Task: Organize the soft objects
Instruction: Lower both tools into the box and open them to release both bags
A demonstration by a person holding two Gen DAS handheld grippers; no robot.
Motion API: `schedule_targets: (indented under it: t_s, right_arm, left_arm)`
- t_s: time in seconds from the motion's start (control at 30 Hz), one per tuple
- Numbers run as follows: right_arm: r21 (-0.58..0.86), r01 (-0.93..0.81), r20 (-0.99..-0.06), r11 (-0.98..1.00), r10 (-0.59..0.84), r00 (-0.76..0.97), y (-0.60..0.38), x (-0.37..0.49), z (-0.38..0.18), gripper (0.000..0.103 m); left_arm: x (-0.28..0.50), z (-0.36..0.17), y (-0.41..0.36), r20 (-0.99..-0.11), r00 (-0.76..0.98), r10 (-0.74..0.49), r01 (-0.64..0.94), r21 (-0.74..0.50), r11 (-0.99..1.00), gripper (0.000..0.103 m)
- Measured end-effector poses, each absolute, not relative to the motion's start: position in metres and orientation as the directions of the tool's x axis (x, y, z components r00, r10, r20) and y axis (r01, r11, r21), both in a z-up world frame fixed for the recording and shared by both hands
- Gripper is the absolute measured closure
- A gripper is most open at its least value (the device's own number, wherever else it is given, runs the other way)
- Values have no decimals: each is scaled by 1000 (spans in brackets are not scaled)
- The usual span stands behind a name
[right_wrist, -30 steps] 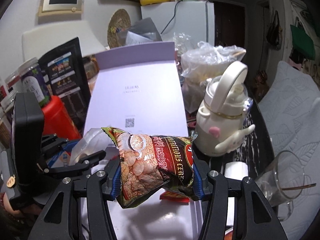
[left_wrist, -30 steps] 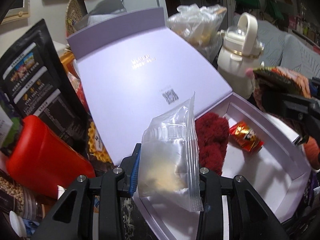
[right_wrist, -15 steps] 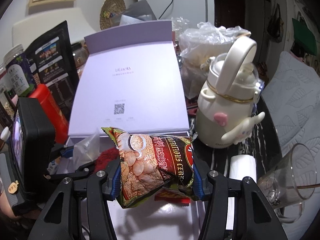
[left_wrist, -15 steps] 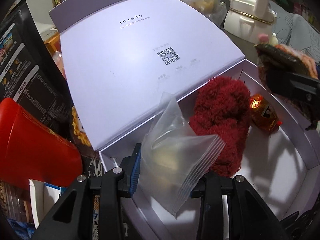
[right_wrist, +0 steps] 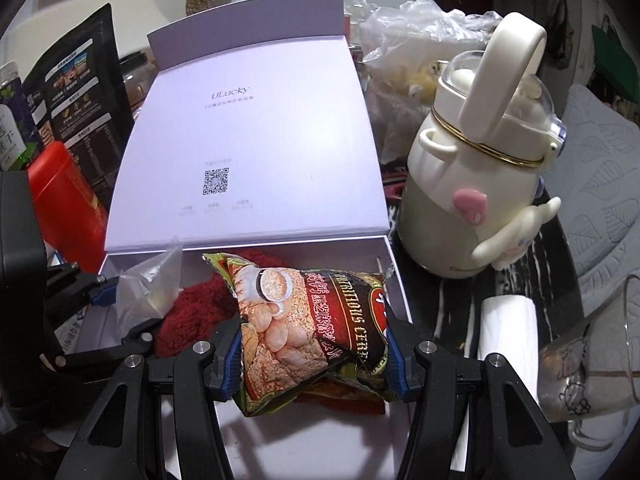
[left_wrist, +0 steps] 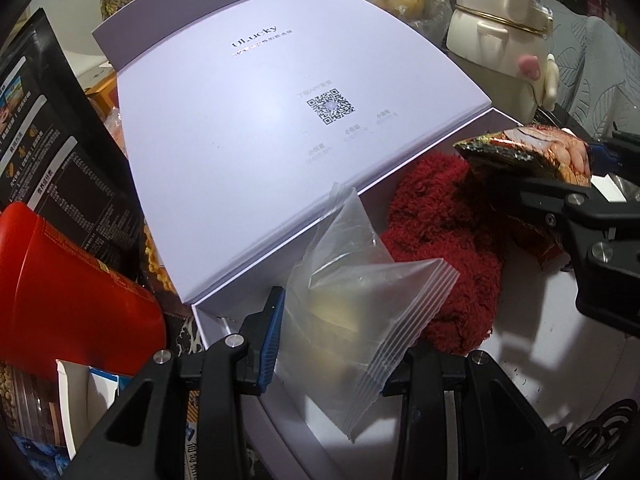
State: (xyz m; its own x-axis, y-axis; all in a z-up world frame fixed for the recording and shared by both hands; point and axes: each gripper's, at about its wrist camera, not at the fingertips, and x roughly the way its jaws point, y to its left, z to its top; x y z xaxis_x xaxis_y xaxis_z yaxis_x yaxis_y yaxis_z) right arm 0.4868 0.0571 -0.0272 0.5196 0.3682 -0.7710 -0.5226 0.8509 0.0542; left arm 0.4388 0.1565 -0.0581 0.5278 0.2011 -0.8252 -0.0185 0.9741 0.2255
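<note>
An open lilac box [left_wrist: 532,364] [right_wrist: 304,452] lies in front, its lid [left_wrist: 260,128] [right_wrist: 248,160] folded back. A red fluffy cloth [left_wrist: 440,240] [right_wrist: 192,312] lies inside it. My left gripper [left_wrist: 340,344] is shut on a clear zip bag [left_wrist: 356,308] and holds it low over the box's left end; the bag also shows in the right wrist view [right_wrist: 148,292]. My right gripper [right_wrist: 316,352] is shut on a cereal packet [right_wrist: 304,328] [left_wrist: 532,152] over the box's right part. A small orange packet [right_wrist: 340,400] lies under it.
A red canister [left_wrist: 60,288] [right_wrist: 60,204] and a black snack bag [right_wrist: 80,96] stand left of the box. A cream kettle-shaped bottle [right_wrist: 476,168] [left_wrist: 500,36], a paper roll [right_wrist: 508,328] and a glass cup [right_wrist: 592,360] stand to its right. Plastic bags [right_wrist: 416,36] lie behind.
Both grippers have moved down and forward toward the box with their loads. The cereal packet now hangs over the red cloth and hides the orange packet from the left view.
</note>
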Motion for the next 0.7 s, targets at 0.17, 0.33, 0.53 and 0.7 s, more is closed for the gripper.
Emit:
schedule_targets:
  t_s: [0.17,0.33,0.53,0.7]
  right_arm:
    - [20,-527,-793,850,334,509,64,488,-30,45]
    - [-10,-524,-815,852,297,497,69,489,-31,40]
    - [-38,-520,-807,853,280,519,66,483,-23,30]
    - [-38,-494,-801,869,269,535,49,478,-11,28]
  left_arm:
    - [443,-60,160,-830,520,202,-36,215,976,67]
    - [447,-62,175,-834,521,179,-45,183,982,66]
    - [442,-52,185,-822,540,180,-91,155,984,40]
    - [435,-38,185,-791,577,203,-113,169,979,30]
